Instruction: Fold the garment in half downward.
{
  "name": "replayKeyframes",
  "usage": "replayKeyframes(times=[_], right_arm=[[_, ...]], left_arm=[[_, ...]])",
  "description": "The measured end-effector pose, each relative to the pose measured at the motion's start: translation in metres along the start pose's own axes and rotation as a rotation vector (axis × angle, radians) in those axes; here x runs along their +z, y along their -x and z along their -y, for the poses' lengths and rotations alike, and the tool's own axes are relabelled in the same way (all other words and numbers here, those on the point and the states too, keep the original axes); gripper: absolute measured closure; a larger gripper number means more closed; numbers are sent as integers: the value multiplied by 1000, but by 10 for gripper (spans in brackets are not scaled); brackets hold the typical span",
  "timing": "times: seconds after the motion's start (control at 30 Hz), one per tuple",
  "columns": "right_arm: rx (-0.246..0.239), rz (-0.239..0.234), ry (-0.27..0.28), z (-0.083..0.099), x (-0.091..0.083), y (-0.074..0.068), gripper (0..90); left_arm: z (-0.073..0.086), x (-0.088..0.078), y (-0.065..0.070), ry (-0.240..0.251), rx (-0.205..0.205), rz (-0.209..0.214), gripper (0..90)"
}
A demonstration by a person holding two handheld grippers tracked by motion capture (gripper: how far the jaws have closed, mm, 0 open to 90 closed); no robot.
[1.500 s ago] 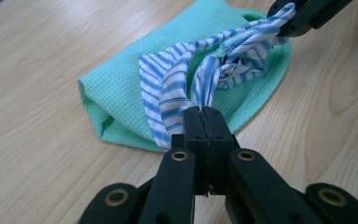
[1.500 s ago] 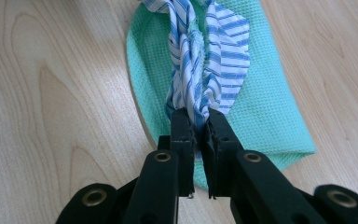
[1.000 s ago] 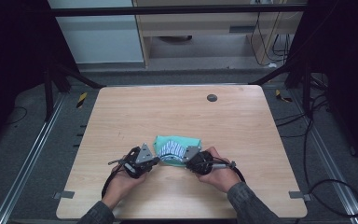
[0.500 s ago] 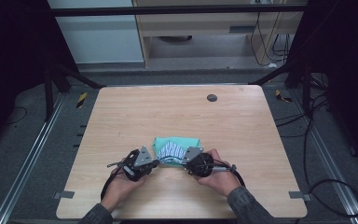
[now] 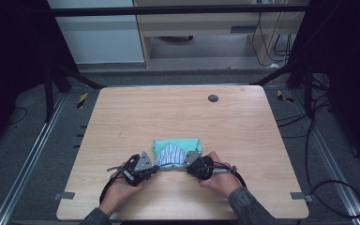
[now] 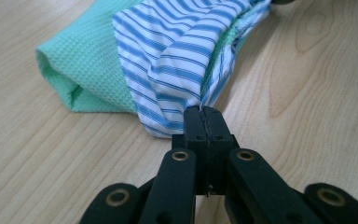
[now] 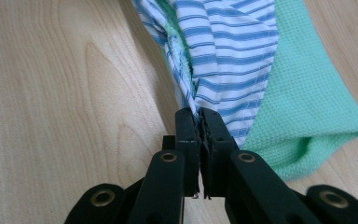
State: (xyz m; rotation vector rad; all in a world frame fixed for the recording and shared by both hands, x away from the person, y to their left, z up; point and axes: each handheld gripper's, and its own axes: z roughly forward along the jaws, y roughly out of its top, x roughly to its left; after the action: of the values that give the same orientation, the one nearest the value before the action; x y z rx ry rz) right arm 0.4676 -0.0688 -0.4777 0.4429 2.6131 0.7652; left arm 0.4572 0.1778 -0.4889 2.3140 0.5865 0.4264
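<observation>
I am pinching both near corners of the soft, light blue-and-white striped cloth [image 6: 177,70] over the green waffle-weave towel [image 5: 176,145] near the tabletop's [image 5: 122,117] front edge, my left tongs [image 6: 203,114] and right tongs [image 7: 198,116] each clamped on it, which is likely sagging if lifted.

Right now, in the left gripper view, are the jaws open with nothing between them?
No. The left gripper has its jaws closed together, pinching the edge of the striped cloth beside the green cloth.

Smooth, pale wood-grain worktop [image 6: 307,84]. On it, a mint waffle-weave cloth [image 6: 88,70] wraps smooth blue-striped woven fabric [image 6: 177,60]. Matt black plastic claws, brass-coloured rivets.
</observation>
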Motion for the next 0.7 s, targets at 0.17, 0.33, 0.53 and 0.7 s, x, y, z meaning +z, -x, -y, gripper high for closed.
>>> replayKeyframes(times=[0.17,0.33,0.53,0.7], right_arm=[[19,-1,10,1,-3,1,785],[71,2,58,9,-15,0,604],[133,35,62,29,-29,5,431],[204,64,66,47,-35,15,324]], left_arm=[[3,-4,1,29,-71,-8,895],[11,-17,2,51,-108,-22,772],[19,-27,-6,47,-138,-73,605],[25,-25,-22,16,-188,-111,387]])
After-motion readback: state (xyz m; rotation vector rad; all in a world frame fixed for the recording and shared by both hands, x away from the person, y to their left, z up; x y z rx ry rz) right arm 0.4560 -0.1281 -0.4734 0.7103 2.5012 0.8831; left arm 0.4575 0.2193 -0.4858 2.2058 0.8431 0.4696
